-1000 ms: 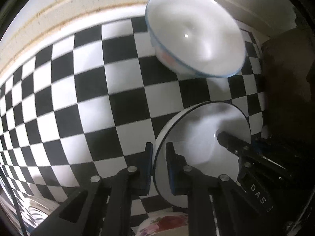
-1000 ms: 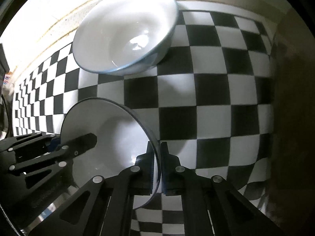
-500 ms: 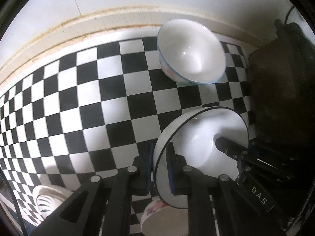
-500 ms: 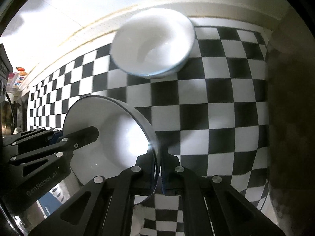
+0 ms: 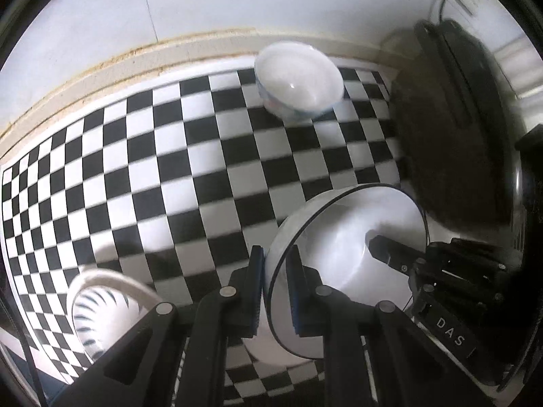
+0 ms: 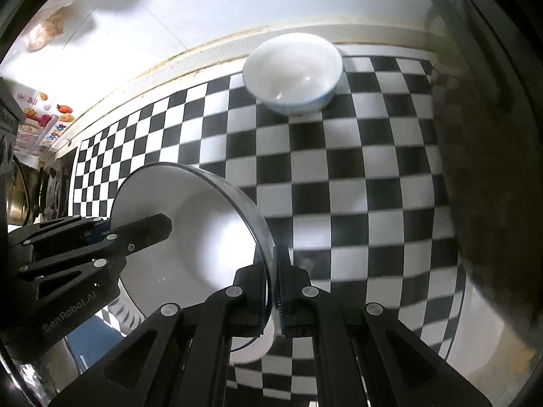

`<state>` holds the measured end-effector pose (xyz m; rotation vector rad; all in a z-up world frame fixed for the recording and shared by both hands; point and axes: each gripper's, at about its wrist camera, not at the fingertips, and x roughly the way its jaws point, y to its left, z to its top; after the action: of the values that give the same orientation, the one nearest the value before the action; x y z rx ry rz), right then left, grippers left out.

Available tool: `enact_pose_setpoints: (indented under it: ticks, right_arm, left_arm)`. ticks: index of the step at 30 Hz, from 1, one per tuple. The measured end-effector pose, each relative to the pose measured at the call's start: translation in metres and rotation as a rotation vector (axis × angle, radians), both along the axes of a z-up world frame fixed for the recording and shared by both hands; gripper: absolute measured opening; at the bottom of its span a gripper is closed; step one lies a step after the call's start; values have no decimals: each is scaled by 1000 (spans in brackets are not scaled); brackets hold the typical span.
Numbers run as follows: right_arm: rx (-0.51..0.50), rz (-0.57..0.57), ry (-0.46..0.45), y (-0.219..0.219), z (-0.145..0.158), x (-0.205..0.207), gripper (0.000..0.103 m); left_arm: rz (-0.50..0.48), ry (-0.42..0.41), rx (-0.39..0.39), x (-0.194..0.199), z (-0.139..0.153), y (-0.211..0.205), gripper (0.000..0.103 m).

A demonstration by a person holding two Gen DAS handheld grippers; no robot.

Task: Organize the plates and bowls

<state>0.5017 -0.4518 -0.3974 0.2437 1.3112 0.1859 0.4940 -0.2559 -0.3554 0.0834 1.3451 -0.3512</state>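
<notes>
Both grippers hold one white bowl with a thin black rim [image 5: 342,257] [image 6: 190,234] in the air above the checkered counter. My left gripper [image 5: 275,261] is shut on its left rim. My right gripper [image 6: 275,264] is shut on its right rim. Each gripper shows in the other's view, the right one [image 5: 390,251] and the left one [image 6: 149,227]. A white bowl with a blue rim [image 5: 298,83] [image 6: 293,71] stands far back by the wall. A white ribbed bowl [image 5: 101,308] sits at lower left. Another white dish [image 6: 254,346] lies under the held bowl.
The black-and-white checkered counter [image 5: 169,176] [image 6: 356,186] runs back to a white tiled wall. A large dark appliance [image 5: 451,129] [image 6: 492,169] stands along the right side. Metal pots and colourful packets [image 6: 37,125] are at the far left.
Both grippers have risen and pulled back with the black-rimmed bowl; the blue-rimmed bowl looks smaller and farther. The ribbed bowl at lower left has come more into view.
</notes>
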Motion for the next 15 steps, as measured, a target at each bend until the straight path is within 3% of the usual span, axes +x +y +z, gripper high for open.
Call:
enact_pose_setpoints:
  ticks: [15]
  right_arm:
    - [34, -20, 120, 25, -75, -65, 7]
  left_arm:
    - [-18, 119, 26, -47, -55, 8, 11]
